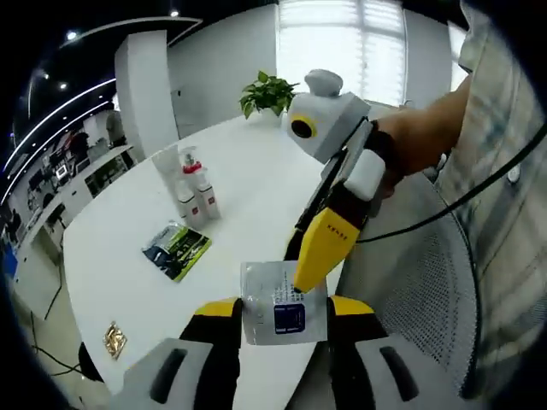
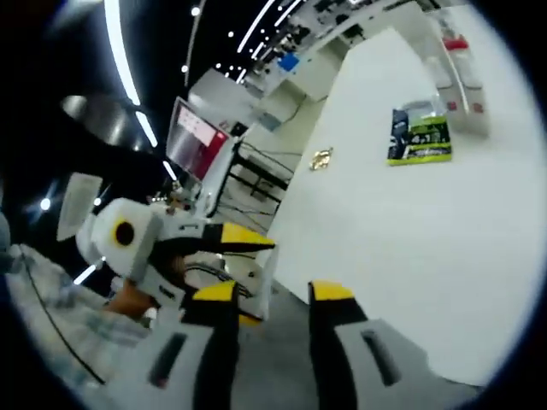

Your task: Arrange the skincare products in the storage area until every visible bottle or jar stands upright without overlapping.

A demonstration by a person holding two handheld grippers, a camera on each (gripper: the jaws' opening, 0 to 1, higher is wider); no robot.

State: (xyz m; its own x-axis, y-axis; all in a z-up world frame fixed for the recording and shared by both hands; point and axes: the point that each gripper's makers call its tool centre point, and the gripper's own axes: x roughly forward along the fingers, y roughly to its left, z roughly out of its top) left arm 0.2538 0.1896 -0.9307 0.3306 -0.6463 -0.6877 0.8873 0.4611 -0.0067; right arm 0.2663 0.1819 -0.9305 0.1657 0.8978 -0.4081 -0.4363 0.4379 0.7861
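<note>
With the left tool (image 1: 283, 309) clamped on a white sachet (image 1: 280, 306) over the tabletop (image 1: 256, 196) edge and the right tool (image 2: 272, 297) empty, jaws apart, carry the sachet toward the upright bottles (image 1: 195, 193) without knocking them.

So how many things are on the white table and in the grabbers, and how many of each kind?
Bottles with red caps: 2, standing together on the white table
Green and black packet: 1
Small gold packet: 1
Silvery sachet: 1, held in the left gripper
Potted plant: 1
Total: 6
</note>
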